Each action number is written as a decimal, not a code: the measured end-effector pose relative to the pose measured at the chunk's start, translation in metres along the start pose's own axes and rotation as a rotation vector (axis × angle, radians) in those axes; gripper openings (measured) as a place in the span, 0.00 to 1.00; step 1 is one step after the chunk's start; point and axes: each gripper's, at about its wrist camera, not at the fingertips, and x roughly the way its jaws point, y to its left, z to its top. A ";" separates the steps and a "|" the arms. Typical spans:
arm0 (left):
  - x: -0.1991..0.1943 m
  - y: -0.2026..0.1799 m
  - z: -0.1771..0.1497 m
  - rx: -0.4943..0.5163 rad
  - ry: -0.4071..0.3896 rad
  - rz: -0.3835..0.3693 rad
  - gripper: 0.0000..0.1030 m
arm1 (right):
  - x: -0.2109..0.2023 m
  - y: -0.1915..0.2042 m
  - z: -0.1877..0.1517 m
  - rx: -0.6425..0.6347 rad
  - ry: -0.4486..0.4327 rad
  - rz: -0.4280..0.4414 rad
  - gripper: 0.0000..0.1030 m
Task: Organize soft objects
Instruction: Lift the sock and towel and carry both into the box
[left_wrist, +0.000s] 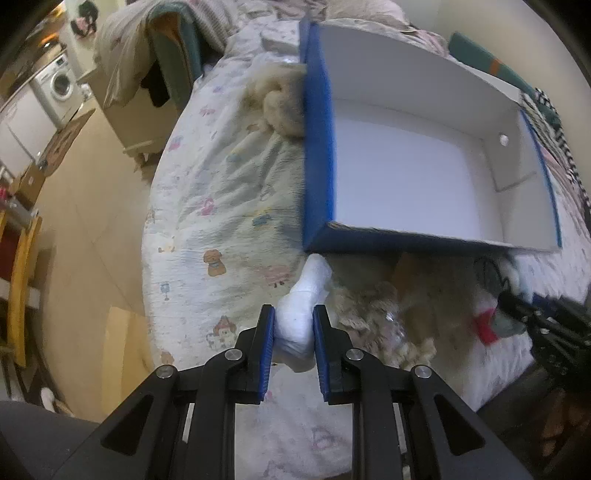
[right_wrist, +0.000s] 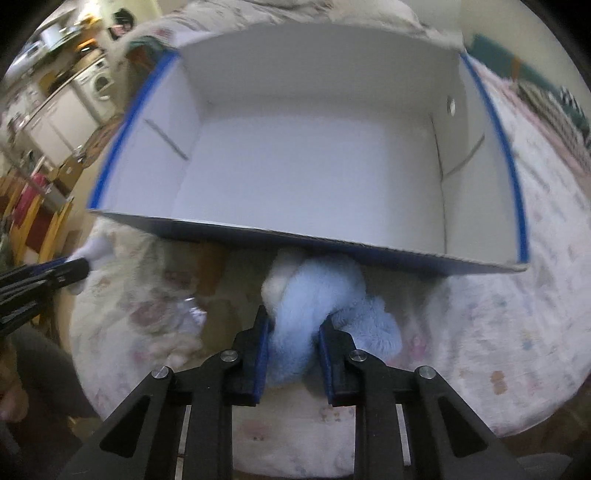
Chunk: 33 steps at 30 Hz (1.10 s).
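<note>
A blue box with a white inside (left_wrist: 406, 162) stands open on the bed; it fills the right wrist view (right_wrist: 306, 155) and holds nothing I can see. My left gripper (left_wrist: 293, 325) is shut on a white soft toy (left_wrist: 301, 317), held just before the box's near left corner. My right gripper (right_wrist: 293, 328) is shut on a light blue plush toy (right_wrist: 321, 295), held close before the box's near wall. The left gripper (right_wrist: 79, 269) with the white toy (right_wrist: 94, 251) shows at the left of the right wrist view.
A beige plush (left_wrist: 280, 107) lies against the box's left wall. More soft things, beige and red (left_wrist: 484, 328), lie on the patterned bedspread (left_wrist: 221, 206) before the box. The bed edge and floor (left_wrist: 92, 236) are to the left. A washing machine (left_wrist: 61, 83) stands far left.
</note>
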 end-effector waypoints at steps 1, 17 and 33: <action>-0.004 -0.002 -0.003 0.011 -0.006 -0.001 0.18 | -0.009 0.001 -0.002 -0.014 -0.015 -0.002 0.24; -0.073 -0.041 0.014 0.093 -0.184 -0.024 0.18 | -0.102 -0.005 0.018 -0.049 -0.220 0.048 0.25; -0.055 -0.085 0.092 0.139 -0.213 -0.038 0.18 | -0.049 -0.041 0.095 0.016 -0.174 0.085 0.25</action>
